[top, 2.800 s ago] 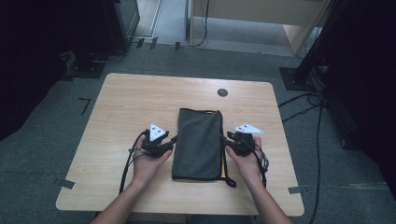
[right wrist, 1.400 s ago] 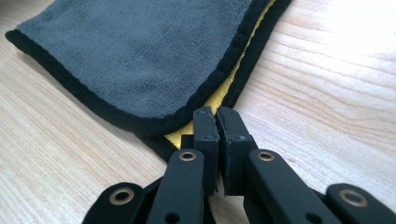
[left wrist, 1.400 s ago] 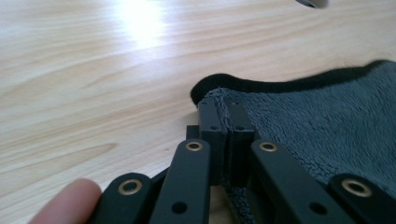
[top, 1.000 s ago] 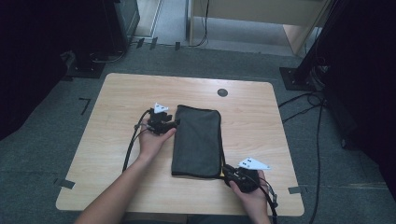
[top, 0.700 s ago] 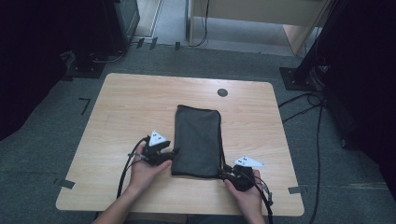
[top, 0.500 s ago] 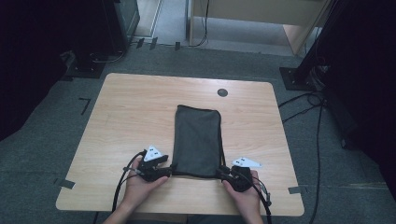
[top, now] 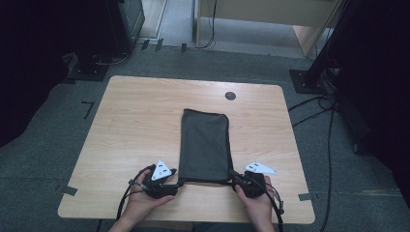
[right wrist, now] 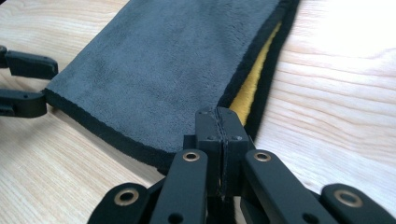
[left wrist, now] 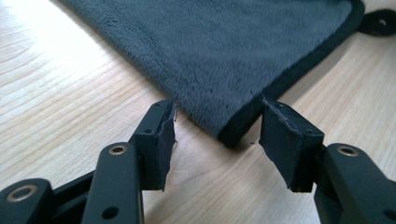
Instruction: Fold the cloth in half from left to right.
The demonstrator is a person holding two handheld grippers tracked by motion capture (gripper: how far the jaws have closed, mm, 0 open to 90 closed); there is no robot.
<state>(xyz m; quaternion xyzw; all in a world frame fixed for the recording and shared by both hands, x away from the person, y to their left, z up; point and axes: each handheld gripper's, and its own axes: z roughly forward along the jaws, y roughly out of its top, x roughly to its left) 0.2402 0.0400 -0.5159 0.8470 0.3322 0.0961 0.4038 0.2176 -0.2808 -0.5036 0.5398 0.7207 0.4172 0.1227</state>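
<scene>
As no writing reads | cloth grey, yellow inside | rt hand-held gripper clamps corner

One dark grey folded cloth lies on one wooden tabletop. Two hand-held grippers are present: one left gripper and one right gripper, each carrying one grey three-cornered plate. Two hands hold them, one left hand and one right hand. One small round dark disc sits in the tabletop.
</scene>
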